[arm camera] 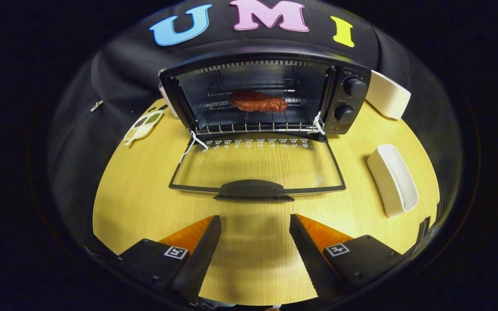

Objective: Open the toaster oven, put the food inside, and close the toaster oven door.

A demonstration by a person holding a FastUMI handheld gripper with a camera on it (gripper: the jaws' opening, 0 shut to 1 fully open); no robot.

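Food first: the reddish-brown slab of meat [258, 101] already lies on the wire rack inside the black toaster oven [266, 97], well beyond my tongs [255, 229]. The oven's glass door [257, 166] is folded down flat on the pale wooden table [136, 194], its black handle [253, 190] just ahead of my fingers. My tongs are spread wide and hold nothing. By my reckoning, opening and loading are done; only lifting that door shut is left.
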